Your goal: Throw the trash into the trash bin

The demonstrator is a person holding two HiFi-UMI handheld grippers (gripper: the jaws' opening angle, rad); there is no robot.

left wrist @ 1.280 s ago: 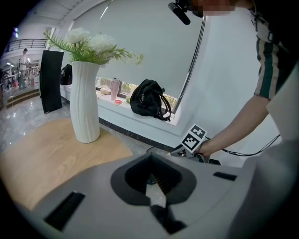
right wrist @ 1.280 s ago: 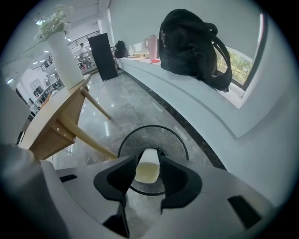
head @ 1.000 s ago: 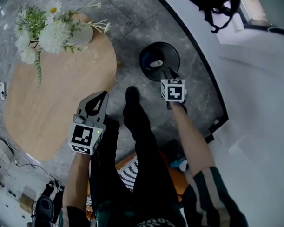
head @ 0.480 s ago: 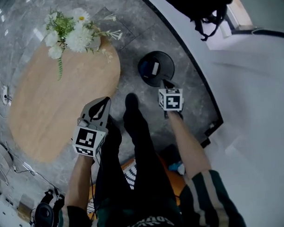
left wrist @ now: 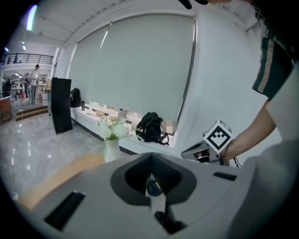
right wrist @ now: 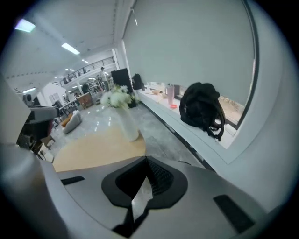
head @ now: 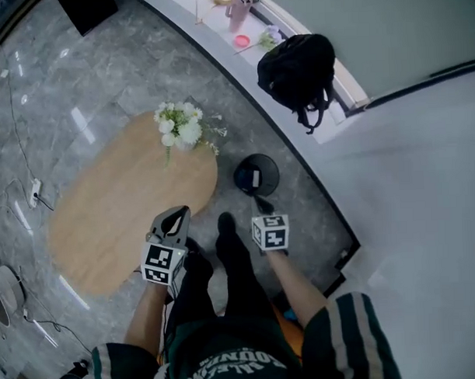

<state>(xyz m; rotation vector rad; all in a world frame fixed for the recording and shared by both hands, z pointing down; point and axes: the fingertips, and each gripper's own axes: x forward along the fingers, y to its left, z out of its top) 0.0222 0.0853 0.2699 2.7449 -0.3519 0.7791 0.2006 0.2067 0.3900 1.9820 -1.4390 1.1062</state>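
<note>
The black round trash bin [head: 239, 180] stands on the grey floor beside the oval wooden table [head: 114, 228]. A white piece of trash [head: 255, 178] lies inside it. My right gripper [head: 261, 204] hangs above and just in front of the bin, shut with nothing between its jaws; in the right gripper view its tips [right wrist: 146, 161] meet. My left gripper [head: 175, 220] is over the table's near end, also shut and empty, its tips [left wrist: 151, 157] together in the left gripper view. Part of the bin shows dark through the left jaws' gap.
A white vase of flowers [head: 181, 132] stands at the table's far end. A black backpack [head: 299, 70] lies on the white window ledge [head: 217, 39] behind the bin. The person's legs and shoes [head: 223, 224] are between the grippers. A cable and socket [head: 34, 196] lie left.
Both grippers have risen well away from the floor and the bin, and the head camera with them, so bin and table look smaller. The white trash stays in the bin.
</note>
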